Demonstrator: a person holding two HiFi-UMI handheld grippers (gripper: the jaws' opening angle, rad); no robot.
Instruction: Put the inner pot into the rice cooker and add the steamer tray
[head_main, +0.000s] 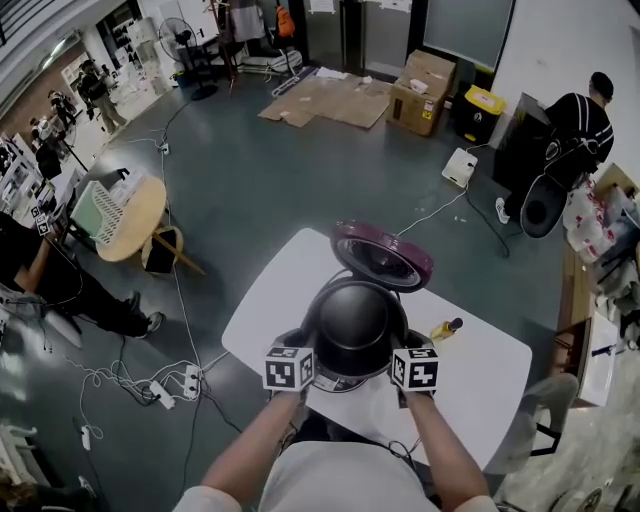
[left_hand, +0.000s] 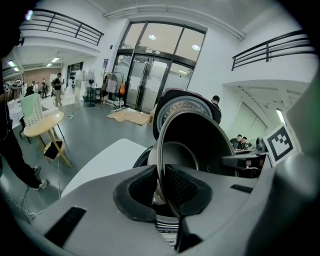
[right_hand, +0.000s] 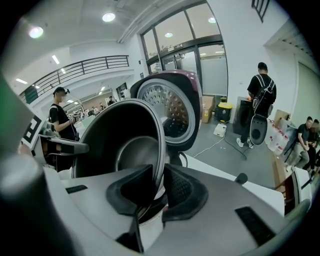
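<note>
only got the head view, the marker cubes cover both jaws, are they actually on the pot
Observer: Yes. In the left gripper view, the left gripper pinches the rim of the inner pot, one pad inside and one outside.
Operator: and the right one
Observer: Same there. The right gripper clamps the rim on its own side.
Operator: anything inside the pot
Observer: No. Both gripper views look into it, and nothing lies in it.
</note>
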